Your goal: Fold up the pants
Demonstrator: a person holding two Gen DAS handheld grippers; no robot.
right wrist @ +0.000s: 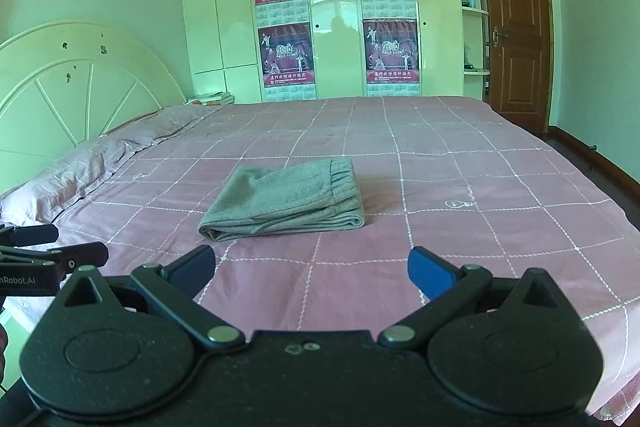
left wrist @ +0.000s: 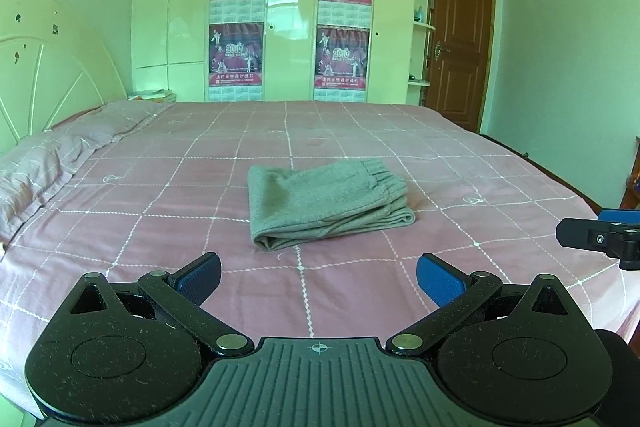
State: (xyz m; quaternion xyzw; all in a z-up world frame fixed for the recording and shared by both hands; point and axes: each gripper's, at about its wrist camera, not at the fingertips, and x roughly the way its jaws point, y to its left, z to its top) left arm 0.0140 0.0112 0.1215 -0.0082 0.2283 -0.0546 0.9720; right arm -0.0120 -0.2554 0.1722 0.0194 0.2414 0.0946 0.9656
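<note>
Grey pants point(left wrist: 326, 203) lie folded into a compact rectangle on the pink checked bed point(left wrist: 160, 187), elastic waistband on top at the far right. They also show in the right wrist view point(right wrist: 286, 205). My left gripper point(left wrist: 319, 277) is open and empty, held back from the pants above the near part of the bed. My right gripper point(right wrist: 311, 269) is open and empty, also short of the pants. The right gripper's fingers point(left wrist: 580, 233) show at the right edge of the left wrist view. The left gripper's fingers point(right wrist: 52, 247) show at the left edge of the right wrist view.
Pink pillows point(right wrist: 72, 171) lie at the left by a white arched headboard point(right wrist: 60, 87). A white wardrobe with posters point(right wrist: 332, 11) stands beyond the bed, books point(right wrist: 212, 99) beside it. A brown door point(right wrist: 516, 27) is at the back right.
</note>
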